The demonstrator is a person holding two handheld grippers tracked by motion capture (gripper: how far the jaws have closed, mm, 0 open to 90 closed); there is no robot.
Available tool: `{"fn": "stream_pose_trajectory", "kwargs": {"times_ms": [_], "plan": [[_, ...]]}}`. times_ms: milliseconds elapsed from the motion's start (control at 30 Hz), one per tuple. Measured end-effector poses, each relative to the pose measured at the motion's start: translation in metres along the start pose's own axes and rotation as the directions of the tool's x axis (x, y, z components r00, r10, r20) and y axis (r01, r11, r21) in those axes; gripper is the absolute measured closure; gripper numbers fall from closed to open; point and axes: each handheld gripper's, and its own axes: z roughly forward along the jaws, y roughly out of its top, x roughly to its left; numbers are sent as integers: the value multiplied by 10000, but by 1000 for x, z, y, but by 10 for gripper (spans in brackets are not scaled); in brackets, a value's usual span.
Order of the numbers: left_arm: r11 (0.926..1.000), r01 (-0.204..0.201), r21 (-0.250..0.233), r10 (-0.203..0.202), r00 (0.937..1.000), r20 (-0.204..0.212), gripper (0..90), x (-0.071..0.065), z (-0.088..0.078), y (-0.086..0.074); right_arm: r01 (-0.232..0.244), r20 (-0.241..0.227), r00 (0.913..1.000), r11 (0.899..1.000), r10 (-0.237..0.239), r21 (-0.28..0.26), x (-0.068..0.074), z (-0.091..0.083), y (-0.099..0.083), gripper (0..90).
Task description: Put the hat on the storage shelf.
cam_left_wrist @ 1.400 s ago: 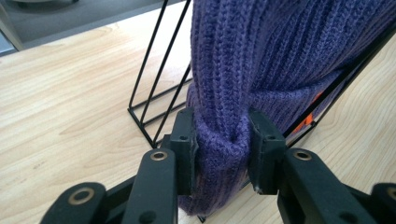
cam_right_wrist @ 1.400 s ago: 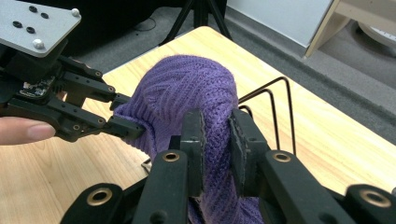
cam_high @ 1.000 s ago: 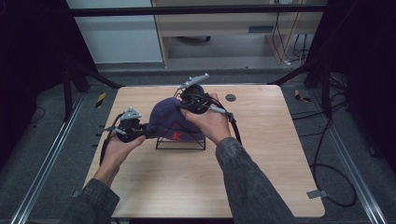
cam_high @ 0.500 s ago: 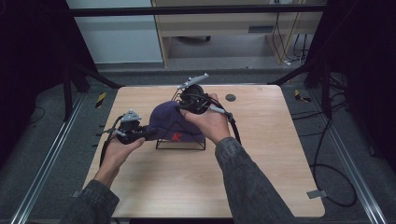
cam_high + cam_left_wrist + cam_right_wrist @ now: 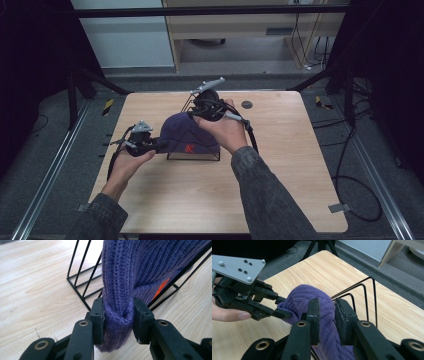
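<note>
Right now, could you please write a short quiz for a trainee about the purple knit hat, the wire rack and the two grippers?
1. True or false: the left gripper is shut on the purple knit hat.
2. What does the hat hang over? A) black wire rack B) wooden box C) glass bowl
3. What colour is the patch on the hat?

Key:
1. True; its pads pinch a fold of knit.
2. A, the black wire rack; the right gripper also grips the hat.
3. Orange-red.
</note>
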Motion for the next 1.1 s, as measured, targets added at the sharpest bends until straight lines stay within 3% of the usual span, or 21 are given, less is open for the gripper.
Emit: {"fn": "stream_pose_trajectory", "kwargs": {"times_ms": [367, 567, 667, 900, 1100], "plan": [[9998, 207, 14, -207, 9998, 50, 633, 3, 4, -8, -64, 13, 10000, 10000, 64, 50, 0, 2, -2, 731], [10000, 17, 64, -17, 10000, 90, 623, -1, 9, -7, -116, 53, 9999, 9999, 116, -14, 0, -2, -1, 714], [9997, 222, -51, -222, 9997, -44, 602, 2, 7, -8, -123, 109, 9999, 9999, 123, -49, -1, -4, -1, 707], [9972, 569, -494, -585, 9978, -304, 518, 7, -6, -8, -199, 194, 9996, 9998, 201, -82, -3, -9, -3, 674], [9941, 595, -906, -649, 9962, -589, 363, -1, -22, -17, -284, 292, 9992, 9996, 283, 37, -5, -7, -4, 614]]}}
